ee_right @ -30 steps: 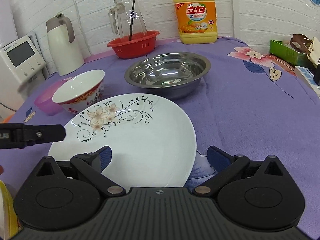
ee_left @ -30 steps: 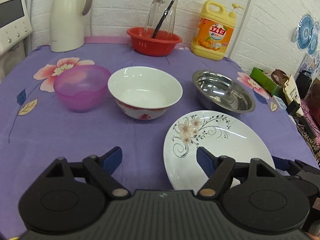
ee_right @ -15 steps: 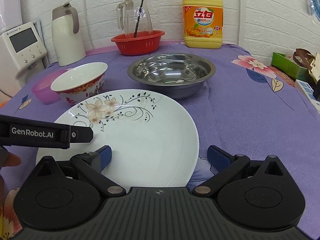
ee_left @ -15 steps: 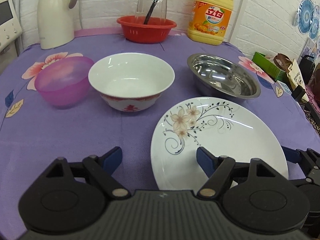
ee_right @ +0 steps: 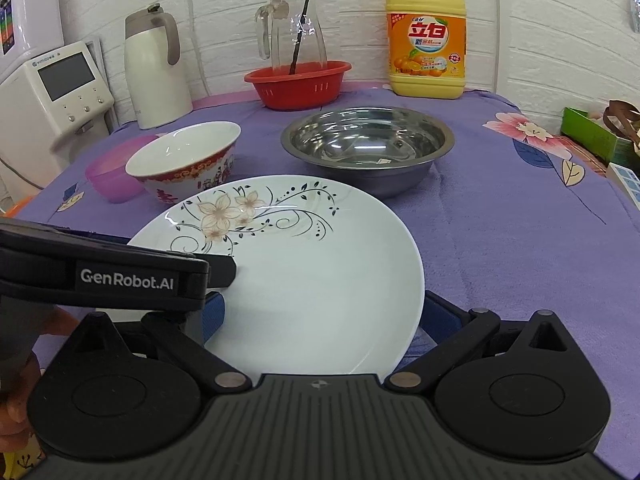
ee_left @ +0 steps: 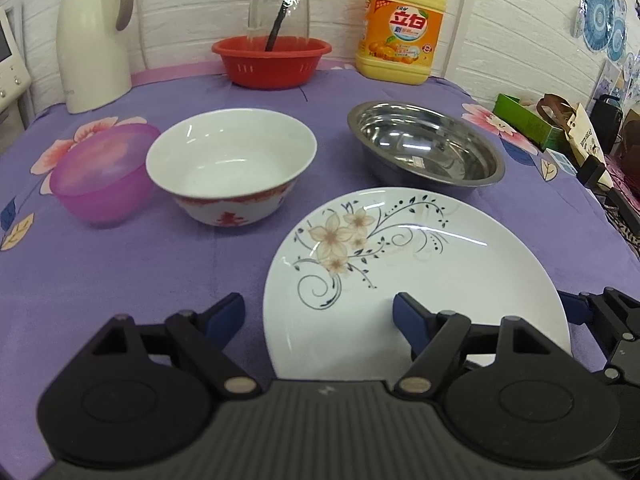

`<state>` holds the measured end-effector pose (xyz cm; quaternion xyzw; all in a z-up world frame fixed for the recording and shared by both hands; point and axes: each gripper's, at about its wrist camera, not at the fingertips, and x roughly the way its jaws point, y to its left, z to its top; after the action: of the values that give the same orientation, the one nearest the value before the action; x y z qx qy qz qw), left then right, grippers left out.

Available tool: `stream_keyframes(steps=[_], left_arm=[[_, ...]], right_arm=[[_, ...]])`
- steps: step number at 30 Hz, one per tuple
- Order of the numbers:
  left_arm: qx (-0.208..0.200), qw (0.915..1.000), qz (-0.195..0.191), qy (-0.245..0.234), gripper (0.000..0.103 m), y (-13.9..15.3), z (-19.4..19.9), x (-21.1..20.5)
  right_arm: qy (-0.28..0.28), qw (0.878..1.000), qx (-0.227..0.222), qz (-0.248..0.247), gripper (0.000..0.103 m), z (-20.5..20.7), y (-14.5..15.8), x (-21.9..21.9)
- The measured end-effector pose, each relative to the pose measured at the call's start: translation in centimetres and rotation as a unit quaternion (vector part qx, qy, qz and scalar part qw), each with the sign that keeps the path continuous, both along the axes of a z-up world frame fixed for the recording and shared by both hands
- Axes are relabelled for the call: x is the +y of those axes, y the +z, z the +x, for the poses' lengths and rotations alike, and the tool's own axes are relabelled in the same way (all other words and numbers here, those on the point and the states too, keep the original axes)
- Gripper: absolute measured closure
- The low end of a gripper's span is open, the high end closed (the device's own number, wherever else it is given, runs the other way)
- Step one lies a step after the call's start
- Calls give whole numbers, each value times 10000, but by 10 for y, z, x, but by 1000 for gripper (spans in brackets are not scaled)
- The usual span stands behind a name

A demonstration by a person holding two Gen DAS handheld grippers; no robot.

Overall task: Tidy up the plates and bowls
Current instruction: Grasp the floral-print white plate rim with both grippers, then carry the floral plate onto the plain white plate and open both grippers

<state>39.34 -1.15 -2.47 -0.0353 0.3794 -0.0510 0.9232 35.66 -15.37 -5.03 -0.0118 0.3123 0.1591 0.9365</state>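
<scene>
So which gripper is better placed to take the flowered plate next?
Probably the left gripper: its open jaws straddle the plate's near-left rim. The right gripper, also open, spans the plate's near-right part, but the left one crosses in front of it.

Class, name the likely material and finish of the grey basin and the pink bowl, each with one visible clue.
Grey basin: probably stainless steel, polished; it mirrors bright streaks of light.
Pink bowl: probably plastic, frosted and translucent; light glows through its wall.

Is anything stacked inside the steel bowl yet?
No. In the right wrist view the steel bowl shows only its bare shiny bottom, and the flowered plate lies on the cloth in front of it.
</scene>
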Motion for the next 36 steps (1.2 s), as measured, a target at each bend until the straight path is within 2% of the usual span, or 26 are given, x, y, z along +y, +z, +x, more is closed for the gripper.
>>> stream_keyframes(steps=[4, 11, 14, 20, 25, 30, 36], left_arm=[[-22, 9998, 26, -206, 30, 0, -1, -9], [-24, 9998, 45, -195, 30, 0, 0, -11], [-35, 9998, 89, -196, 25, -1, 2, -14], [-63, 9996, 69, -256, 25, -2, -1, -8], [-79, 9998, 23, -175, 29, -2, -1, -15], [32, 9997, -51, -220, 29, 4, -4, -14], [-197, 9994, -119, -245, 29, 27, -24, -5]], right_arm=[[106, 9999, -10, -101, 0, -2, 0, 6], [55, 9999, -71, -87, 0, -6, 1, 4], [32, 9999, -97, -54, 0, -7, 1, 2], [132, 9999, -54, -28, 0, -3, 1, -2], [14, 9998, -81, -160, 0, -5, 0, 7], [-145, 9998, -85, -47, 0, -11, 3, 3], [-168, 9986, -485, -80, 0, -31, 21, 10]])
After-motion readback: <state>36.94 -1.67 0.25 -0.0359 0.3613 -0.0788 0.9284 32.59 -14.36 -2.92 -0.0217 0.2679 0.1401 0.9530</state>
